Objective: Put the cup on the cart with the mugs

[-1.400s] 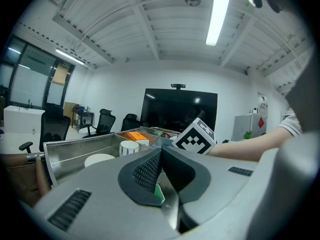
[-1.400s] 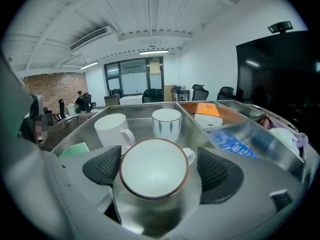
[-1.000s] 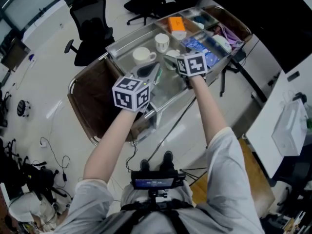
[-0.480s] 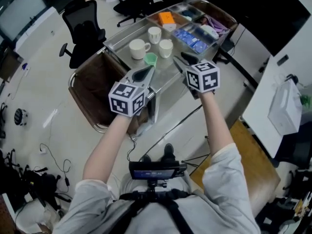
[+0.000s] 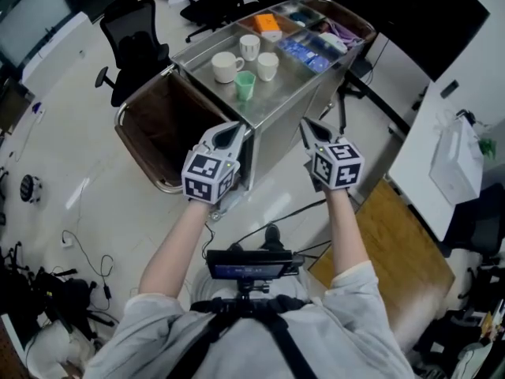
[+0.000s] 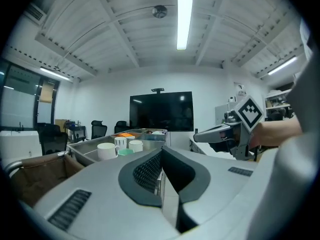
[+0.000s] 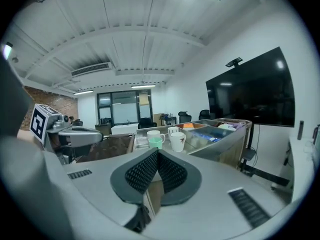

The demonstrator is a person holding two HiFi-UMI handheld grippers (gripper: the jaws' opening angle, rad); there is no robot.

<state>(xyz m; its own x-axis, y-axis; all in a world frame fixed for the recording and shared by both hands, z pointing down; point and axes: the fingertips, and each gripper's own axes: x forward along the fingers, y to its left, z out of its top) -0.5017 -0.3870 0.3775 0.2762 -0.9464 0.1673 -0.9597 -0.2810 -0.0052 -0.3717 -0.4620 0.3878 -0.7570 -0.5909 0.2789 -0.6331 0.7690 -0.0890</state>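
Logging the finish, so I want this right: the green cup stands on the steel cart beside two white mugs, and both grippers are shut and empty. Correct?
Not two: the head view shows three white mugs beside the green cup on the steel cart. The rest holds: the left gripper and the right gripper are shut and empty.

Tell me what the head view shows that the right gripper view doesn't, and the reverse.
Head view only: the chest rig, a wooden floor panel, and the marker cube on the right tool.
Right gripper view only: the ceiling, and that tool's jaws seen close up, shut with nothing between them.
Both: the cart, the green cup standing on it among three white mugs, and the left tool.
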